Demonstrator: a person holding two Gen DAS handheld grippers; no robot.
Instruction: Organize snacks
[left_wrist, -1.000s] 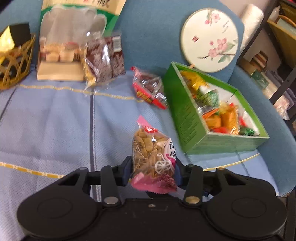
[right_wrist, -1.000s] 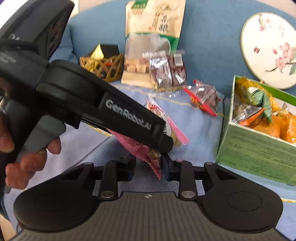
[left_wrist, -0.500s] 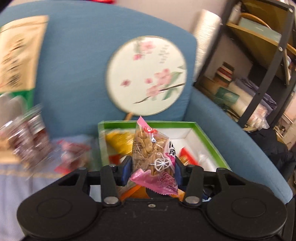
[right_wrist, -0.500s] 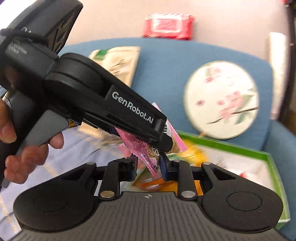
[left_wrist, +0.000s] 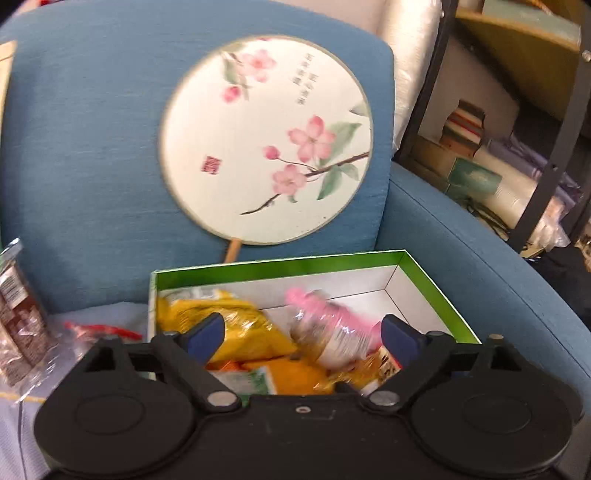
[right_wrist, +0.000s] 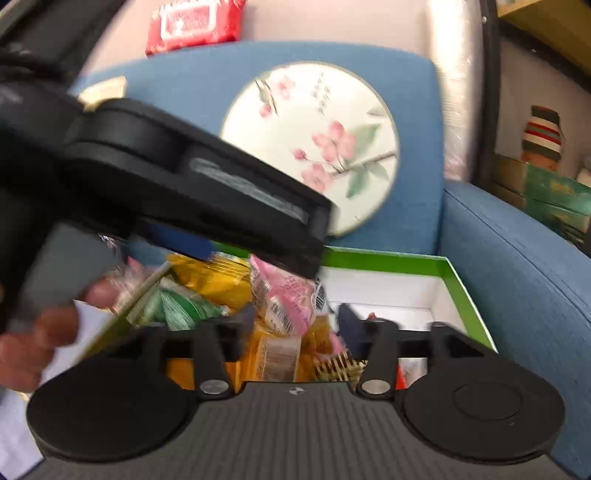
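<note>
At the far left of the left wrist view, a clear bag of dark brown snacks and a red-edged packet are lying on the pale cloth outside the green box. The left gripper is hanging over the box with its blue-padded fingers spread wide, having just been opening, and nothing is pressing against them. The pink snack packet is sitting loose between the jaws, over the yellow and orange bags inside the box (it is blurred, so its print is unreadable). A round blossom-painted fan is leaning on the blue chair back behind. In the right wrist view, a hand is gripping the left tool's handle, and the right gripper is likewise standing apart after just opening, clear of the pink packet above the box's contents.
</note>
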